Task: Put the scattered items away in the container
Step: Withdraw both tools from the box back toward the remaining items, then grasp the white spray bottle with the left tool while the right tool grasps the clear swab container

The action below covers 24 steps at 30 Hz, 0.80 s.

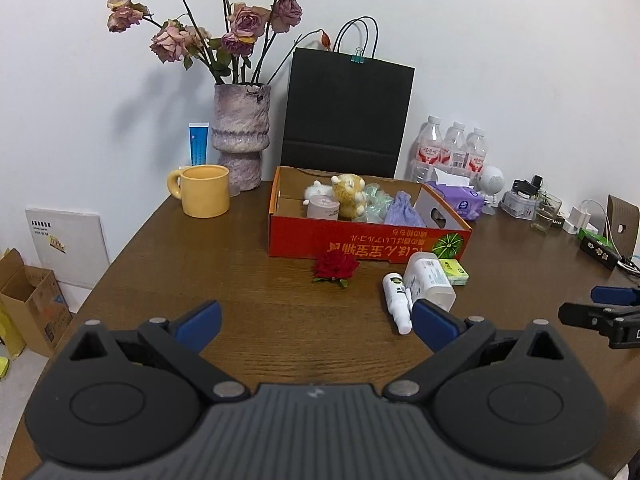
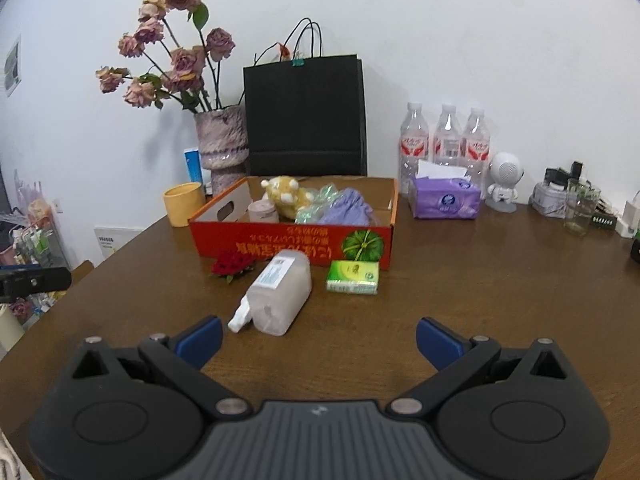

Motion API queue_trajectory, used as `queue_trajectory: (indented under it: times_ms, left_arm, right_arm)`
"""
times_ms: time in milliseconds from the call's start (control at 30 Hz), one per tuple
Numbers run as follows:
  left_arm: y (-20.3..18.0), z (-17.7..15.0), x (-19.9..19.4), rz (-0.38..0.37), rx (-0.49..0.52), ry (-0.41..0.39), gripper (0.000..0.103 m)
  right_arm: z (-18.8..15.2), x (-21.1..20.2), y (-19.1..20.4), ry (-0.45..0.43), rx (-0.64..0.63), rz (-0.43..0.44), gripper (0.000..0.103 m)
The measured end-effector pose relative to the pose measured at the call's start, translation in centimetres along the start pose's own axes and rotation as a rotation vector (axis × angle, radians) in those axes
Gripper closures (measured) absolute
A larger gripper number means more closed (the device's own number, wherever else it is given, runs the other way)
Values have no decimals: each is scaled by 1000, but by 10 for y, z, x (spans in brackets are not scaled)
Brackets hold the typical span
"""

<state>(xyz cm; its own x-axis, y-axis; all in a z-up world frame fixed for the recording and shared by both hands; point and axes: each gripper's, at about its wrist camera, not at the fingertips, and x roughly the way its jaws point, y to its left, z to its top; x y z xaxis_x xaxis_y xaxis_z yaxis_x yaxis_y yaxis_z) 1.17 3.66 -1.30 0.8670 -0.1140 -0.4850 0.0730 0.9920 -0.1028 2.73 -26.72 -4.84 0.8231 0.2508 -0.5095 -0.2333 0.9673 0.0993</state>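
Scattered items lie on the wooden tabletop [image 2: 480, 280] just in front of the orange cardboard box [image 2: 294, 246], which sits toward the back edge, before a black paper bag [image 2: 304, 116]. A red rose head [image 2: 232, 263] rests near the box's front wall. To its right a translucent pump bottle [image 2: 280, 292] lies on its side, and a small white spray bottle [image 1: 396, 298] lies touching its left flank. A green tissue packet [image 2: 353, 277] sits just beside the bottle, close under the box's front right corner. Inside the box are a yellow plush toy [image 2: 285, 195], a pale pink jar [image 2: 263, 212], a green crinkled wrapper [image 2: 320, 202] and a lilac cloth pouch [image 2: 348, 208]. The left gripper [image 1: 316, 322] hovers over the near edge with its jaws spread wide and nothing between them; the right gripper [image 2: 319, 338] does likewise, also empty.
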Motion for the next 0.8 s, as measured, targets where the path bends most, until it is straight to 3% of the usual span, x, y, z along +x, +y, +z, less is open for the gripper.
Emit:
queue_trajectory:
  times_ms: [367, 800]
  left_arm:
    - [-8, -13, 2, -4, 42, -10, 0]
    - [-12, -22, 30, -22, 28, 44, 0]
  right_arm:
    - [-9, 11, -3, 22, 15, 10, 0]
    - [-19, 35, 2, 20, -12, 3, 0]
